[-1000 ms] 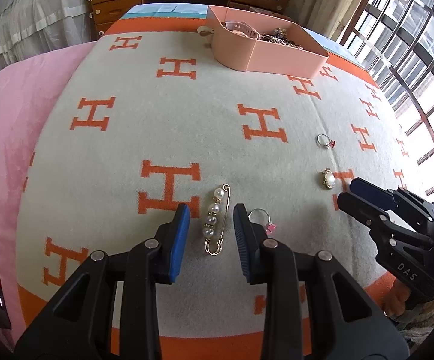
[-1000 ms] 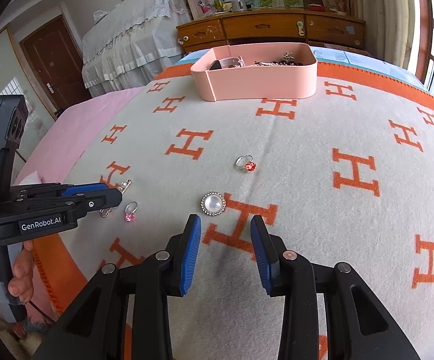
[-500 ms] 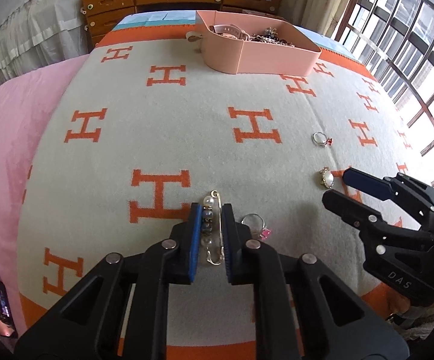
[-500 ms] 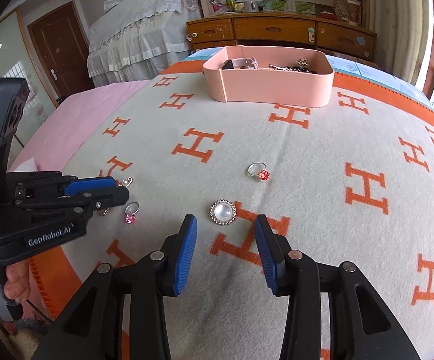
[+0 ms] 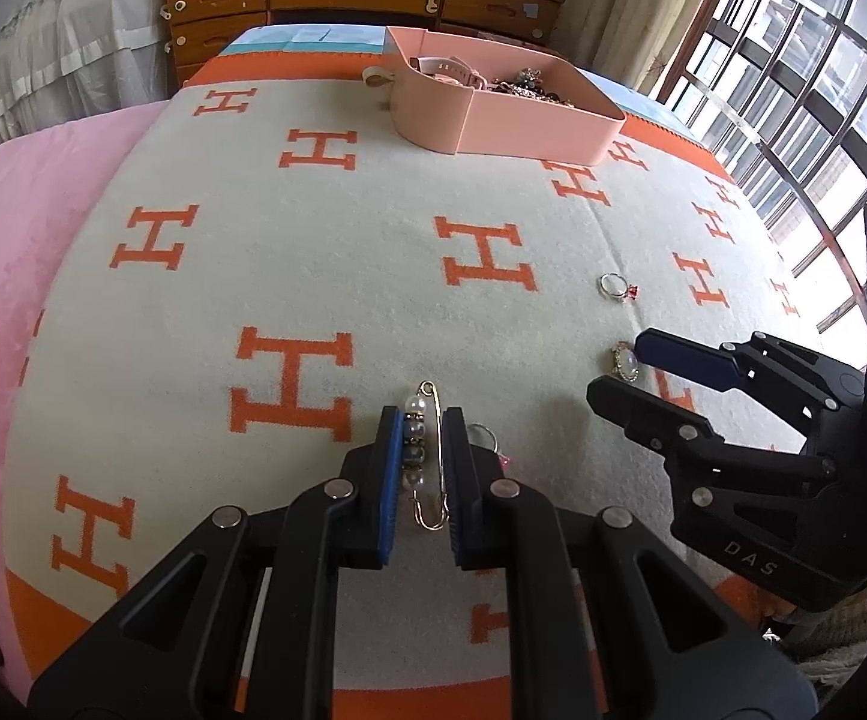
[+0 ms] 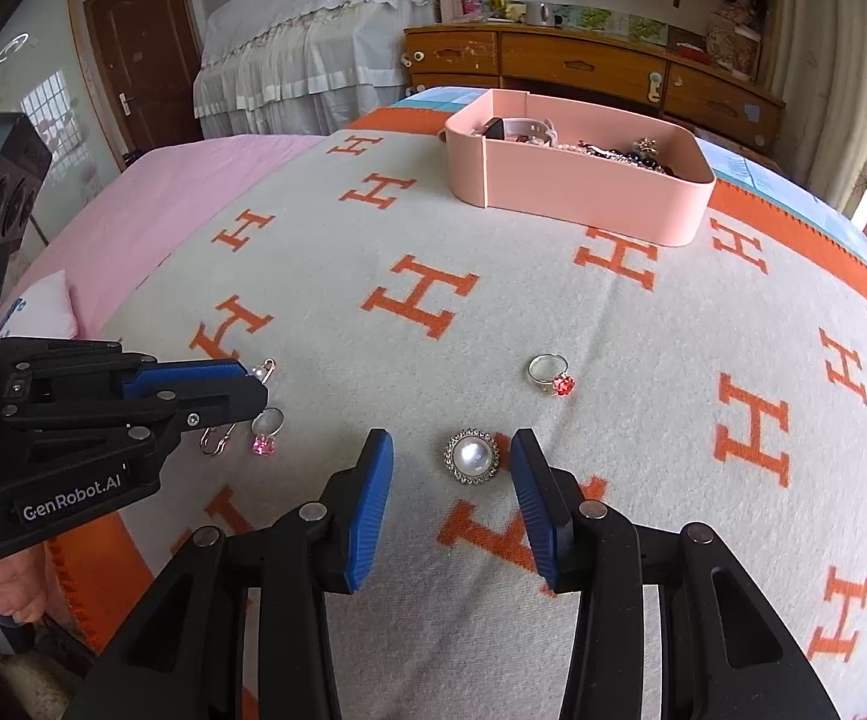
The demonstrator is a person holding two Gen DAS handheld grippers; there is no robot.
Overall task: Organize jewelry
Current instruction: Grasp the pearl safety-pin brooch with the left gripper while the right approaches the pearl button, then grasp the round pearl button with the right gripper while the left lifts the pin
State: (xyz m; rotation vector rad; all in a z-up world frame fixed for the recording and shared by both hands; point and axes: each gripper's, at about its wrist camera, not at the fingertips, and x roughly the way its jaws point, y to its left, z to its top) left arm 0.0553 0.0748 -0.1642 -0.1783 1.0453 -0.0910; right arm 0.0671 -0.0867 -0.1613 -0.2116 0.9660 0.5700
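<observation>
My left gripper (image 5: 421, 468) is shut on a gold pearl safety-pin brooch (image 5: 424, 462) lying on the H-patterned blanket (image 5: 313, 240). A pink-stone ring (image 5: 484, 438) lies just right of its right finger. My right gripper (image 6: 451, 480) is open, its jaws standing on either side of a round pearl brooch (image 6: 472, 457) without touching it. A red-stone ring (image 6: 553, 375) lies a little beyond. The pink jewelry box (image 6: 577, 177) with a watch and several pieces stands at the far end; it also shows in the left wrist view (image 5: 505, 114).
A wooden dresser (image 6: 583, 69) stands behind the bed. A pink sheet (image 5: 19, 228) lies at the left of the blanket. A window with bars (image 5: 793, 90) is at the right. A white pillow (image 6: 37, 306) lies at the bed's left edge.
My left gripper has closed from wide open onto the pearl safety-pin brooch. My right gripper has moved forward and its jaws now flank the round pearl brooch.
</observation>
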